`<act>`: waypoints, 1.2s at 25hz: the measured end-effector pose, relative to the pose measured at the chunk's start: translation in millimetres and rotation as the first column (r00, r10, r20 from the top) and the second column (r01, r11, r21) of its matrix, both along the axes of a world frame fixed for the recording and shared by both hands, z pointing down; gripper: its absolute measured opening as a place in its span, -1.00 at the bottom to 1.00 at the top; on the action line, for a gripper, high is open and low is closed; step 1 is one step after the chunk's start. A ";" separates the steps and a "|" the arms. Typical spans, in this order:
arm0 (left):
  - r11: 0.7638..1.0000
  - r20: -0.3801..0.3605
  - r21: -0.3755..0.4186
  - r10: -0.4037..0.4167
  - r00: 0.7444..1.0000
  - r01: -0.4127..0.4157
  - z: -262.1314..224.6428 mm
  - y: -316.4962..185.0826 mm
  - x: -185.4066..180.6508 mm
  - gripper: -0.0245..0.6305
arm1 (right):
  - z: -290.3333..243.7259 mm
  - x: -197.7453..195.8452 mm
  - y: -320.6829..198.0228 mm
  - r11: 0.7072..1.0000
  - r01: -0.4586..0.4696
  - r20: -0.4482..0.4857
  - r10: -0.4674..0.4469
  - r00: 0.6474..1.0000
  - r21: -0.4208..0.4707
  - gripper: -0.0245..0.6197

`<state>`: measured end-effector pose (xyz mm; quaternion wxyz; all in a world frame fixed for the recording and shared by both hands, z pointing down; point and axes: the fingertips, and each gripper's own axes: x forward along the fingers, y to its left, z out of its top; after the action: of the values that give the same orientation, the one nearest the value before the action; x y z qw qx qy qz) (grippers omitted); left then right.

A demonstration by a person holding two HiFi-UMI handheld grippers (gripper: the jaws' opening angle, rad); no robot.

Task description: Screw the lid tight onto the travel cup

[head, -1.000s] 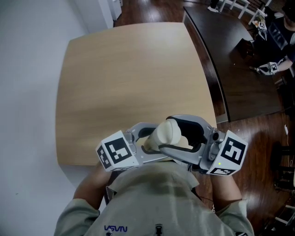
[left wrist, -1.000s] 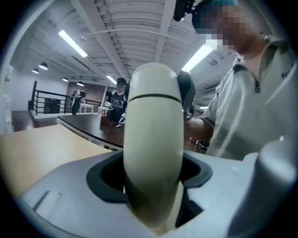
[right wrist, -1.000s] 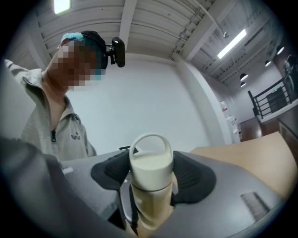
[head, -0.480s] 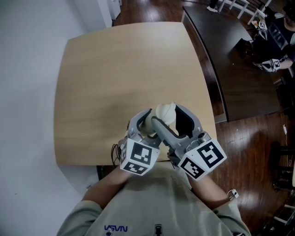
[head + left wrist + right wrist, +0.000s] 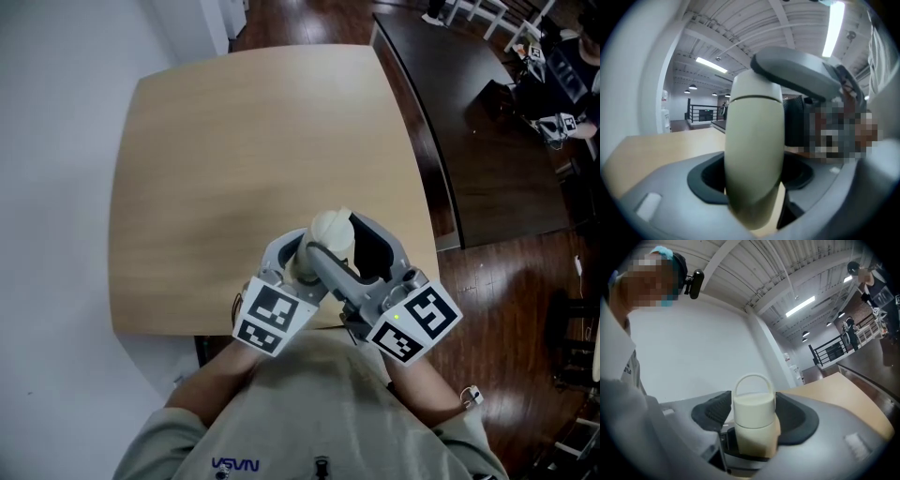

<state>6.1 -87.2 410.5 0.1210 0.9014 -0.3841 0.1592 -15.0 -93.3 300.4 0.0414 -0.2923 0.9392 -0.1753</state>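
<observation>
Both tools are at the person's chest, over the near edge of the pale wooden desk with rounded corners [image 5: 234,141].

Left tool [image 5: 296,264]: closed on the cream-coloured cylindrical plastic travel cup [image 5: 305,267]. In the left gripper view the cup body [image 5: 754,140] stands between this tool's [image 5: 754,190] two black pads, low in the grip, and fills the middle of the view. A grey jaw of the other tool crosses over the cup's top.

Right tool [image 5: 339,246]: jaws set wide and closed on the cup's cream round screw lid with a thin loop handle [image 5: 331,228]. In the right gripper view the lid [image 5: 753,408] sits upright between this tool's [image 5: 754,416] black pads. One pad lies against each side of the lid, and the loop handle rises above it. The cup body [image 5: 755,439] shows just below the lid.

Position of the cup: carried between the two tools and gripped from opposite sides, with the lid seated on its top. Whether its base touches the desk cannot be made out.

The black-and-white marker cubes [image 5: 272,319] on both tools face upward. The rest of the desk surface is bare wood. Dark wooden floor [image 5: 506,300] lies to its right.
</observation>
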 end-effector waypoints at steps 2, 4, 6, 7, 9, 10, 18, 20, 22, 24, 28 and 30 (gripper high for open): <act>0.999 -0.059 -0.023 0.032 0.998 -0.033 -4.0 2.9 2.0 0.04 | -4.5 0.5 4.2 0.999 0.045 0.015 -0.045 0.999 0.002 0.02; 0.996 -0.117 -0.036 0.073 0.991 -0.077 -11.2 6.5 5.4 0.04 | -10.3 3.2 8.9 0.995 0.096 0.037 -0.096 0.995 0.001 0.04; 0.988 -0.180 -0.040 0.142 0.973 -0.151 -20.8 14.6 8.4 0.04 | -17.5 7.2 15.6 0.988 0.152 0.068 -0.152 0.986 0.002 0.04; 0.979 -0.213 -0.039 0.186 0.959 -0.199 -25.8 20.2 9.7 0.04 | -21.4 9.8 19.4 0.983 0.183 0.085 -0.183 0.979 0.002 0.04; 0.953 -0.286 -0.024 0.283 0.915 -0.302 -37.0 32.9 12.6 0.04 | -28.6 15.7 26.4 0.968 0.250 0.123 -0.247 0.961 -0.003 0.04; 0.935 -0.325 -0.012 0.331 0.886 -0.354 -43.0 39.7 13.9 0.04 | -31.8 18.6 29.7 0.958 0.286 0.141 -0.282 0.949 -0.005 0.04; 0.723 -0.491 0.028 0.611 0.621 -0.690 -68.8 98.7 10.9 0.04 | -40.5 19.3 61.4 0.843 0.537 0.165 -0.532 0.831 0.015 0.04; 0.677 -0.498 0.021 0.645 0.579 -0.736 -71.0 107.9 10.0 0.04 | -43.6 15.6 69.7 0.810 0.587 0.169 -0.580 0.797 0.015 0.04; 0.638 -0.492 0.011 0.674 0.551 -0.770 -72.3 114.6 11.8 0.04 | -47.7 12.6 75.8 0.781 0.624 0.174 -0.617 0.768 0.012 0.04; 0.597 -0.477 -0.006 0.703 0.527 -0.802 -72.3 121.2 15.3 0.04 | -52.2 10.4 80.0 0.760 0.650 0.178 -0.642 0.746 0.014 0.04; 0.527 -0.446 -0.044 0.750 0.489 -0.849 -67.4 132.9 22.2 0.04 | -55.8 9.6 85.6 0.726 0.687 0.163 -0.682 0.713 0.030 0.04; 0.511 -0.433 -0.058 0.761 0.483 -0.857 -65.5 134.8 24.5 0.04 | -56.0 9.0 88.1 0.710 0.703 0.141 -0.700 0.700 0.036 0.04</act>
<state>30.6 47.6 344.9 0.2173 0.9617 0.1452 0.0826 -6.0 -5.1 244.4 0.0365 0.1001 0.9723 -0.2080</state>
